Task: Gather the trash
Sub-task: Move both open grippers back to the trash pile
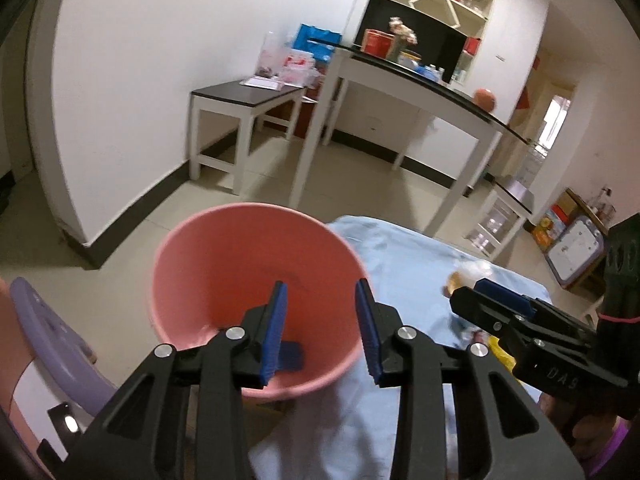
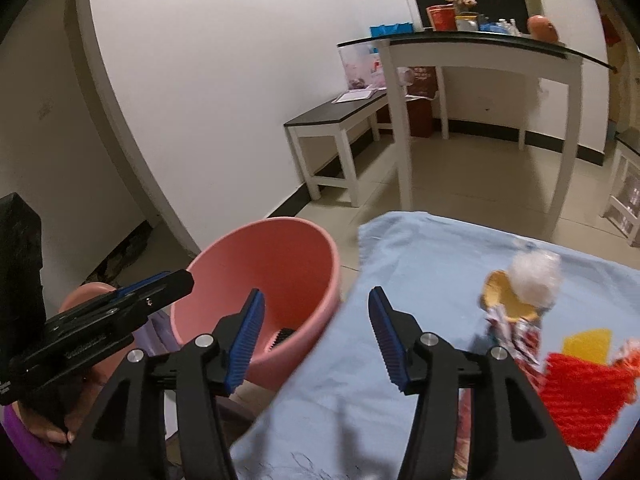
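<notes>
Left tool (image 1: 322, 330): blue pads apart, nothing between them, held over the mouth of the pink bin (image 1: 256, 296). A small dark piece (image 1: 291, 355) lies on the bin floor, partly hidden behind the left pad.

Right tool (image 2: 316, 338): pads spread wide, empty, poised over the near left part of the blue cloth (image 2: 420, 272) that covers the desk, with the bin rim just beside its left finger. In the left wrist view the right tool (image 1: 476, 292) enters from the right edge, seen side-on (its opening cannot be judged there); in the right wrist view the left tool (image 2: 176, 280) likewise enters from the left, near the bin rim.

Trash on the cloth, right wrist view, all to the right of the right tool and apart from it:
- a white wad (image 2: 534, 274) resting against a yellow scrap (image 2: 502, 294);
- a red-and-white wrapper (image 2: 516, 332), blurred;
- a yellow piece (image 2: 586, 340);
- a red mesh piece (image 2: 582, 396) at the near right.

The bin stands at the cloth's left edge, tilted in both views by the fisheye. Background: a white bench (image 2: 340, 120) and a tall glass-topped table (image 2: 480, 52) against the wall, on a tiled floor (image 2: 460, 176).
</notes>
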### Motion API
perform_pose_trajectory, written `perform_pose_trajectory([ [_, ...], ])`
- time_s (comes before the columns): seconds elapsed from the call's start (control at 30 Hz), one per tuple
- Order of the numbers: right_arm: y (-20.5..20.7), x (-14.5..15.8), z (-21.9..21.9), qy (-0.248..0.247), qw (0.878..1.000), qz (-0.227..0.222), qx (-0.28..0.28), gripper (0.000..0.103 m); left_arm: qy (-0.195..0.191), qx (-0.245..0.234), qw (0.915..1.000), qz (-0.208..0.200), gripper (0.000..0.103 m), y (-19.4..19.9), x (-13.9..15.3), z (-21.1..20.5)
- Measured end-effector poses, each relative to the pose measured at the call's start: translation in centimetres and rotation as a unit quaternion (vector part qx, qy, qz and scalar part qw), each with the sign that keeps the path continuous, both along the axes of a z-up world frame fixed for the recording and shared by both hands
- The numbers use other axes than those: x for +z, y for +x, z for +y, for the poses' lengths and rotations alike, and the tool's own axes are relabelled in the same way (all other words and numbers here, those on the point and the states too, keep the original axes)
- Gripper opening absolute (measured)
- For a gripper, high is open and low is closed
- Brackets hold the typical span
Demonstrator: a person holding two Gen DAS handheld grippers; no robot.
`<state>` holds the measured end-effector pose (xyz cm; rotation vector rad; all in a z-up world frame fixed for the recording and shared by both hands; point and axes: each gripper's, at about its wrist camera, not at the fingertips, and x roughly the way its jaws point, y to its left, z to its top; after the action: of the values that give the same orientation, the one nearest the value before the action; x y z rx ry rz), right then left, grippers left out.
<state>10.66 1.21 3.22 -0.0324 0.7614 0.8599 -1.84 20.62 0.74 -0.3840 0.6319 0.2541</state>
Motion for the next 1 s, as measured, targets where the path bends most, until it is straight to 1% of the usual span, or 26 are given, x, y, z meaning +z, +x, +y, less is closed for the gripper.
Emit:
perform_pose_trajectory([
  [0.1,-0.2,0.5,-2.3,-0.001,1.0,-0.005,-0.016,0.054,0.001,-0.029,0.9995,0.008,0.035,0.9,-0.3,-2.1],
  [0.23,-0.3,1.4,-5.7,0.004,0.999,-0.014,-0.044,0.055,-0.003,-0.056,0.9983,0.017,0.035,1.7,-0.7,-4.3],
  [0.47,-0.1,2.6,-13.0,0.002,0.993,-0.043,-0.114,0.056,0.005,-0.1,0.9946,0.025,0.035,2.8,-1.3,-8.2],
  [0.63,0.6,1.9,-17.0,-0.005,0.987,-0.041,-0.156,0.056,-0.007,-0.133,0.9904,0.037,0.035,3.7,-2.1,-10.4],
  [0.73,0.9,1.2,-18.9,-0.009,0.984,-0.034,-0.173,0.056,-0.003,-0.151,0.9876,0.044,0.035,4.3,-2.6,-12.0],
  [0.8,0.9,0.8,-19.8,-0.009,0.983,-0.031,-0.179,0.056,-0.005,-0.163,0.9853,0.051,0.035,4.8,-2.9,-13.1],
  [0.9,0.8,0.2,-20.7,-0.015,0.982,-0.029,-0.185,0.056,-0.02,-0.188,0.9805,0.053,0.035,5.5,-3.2,-14.5],
  [1.0,0.8,-0.4,-21.7,-0.019,0.981,-0.023,-0.189,0.056,-0.018,-0.211,0.9756,0.056,0.035,6.2,-3.6,-16.2],
])
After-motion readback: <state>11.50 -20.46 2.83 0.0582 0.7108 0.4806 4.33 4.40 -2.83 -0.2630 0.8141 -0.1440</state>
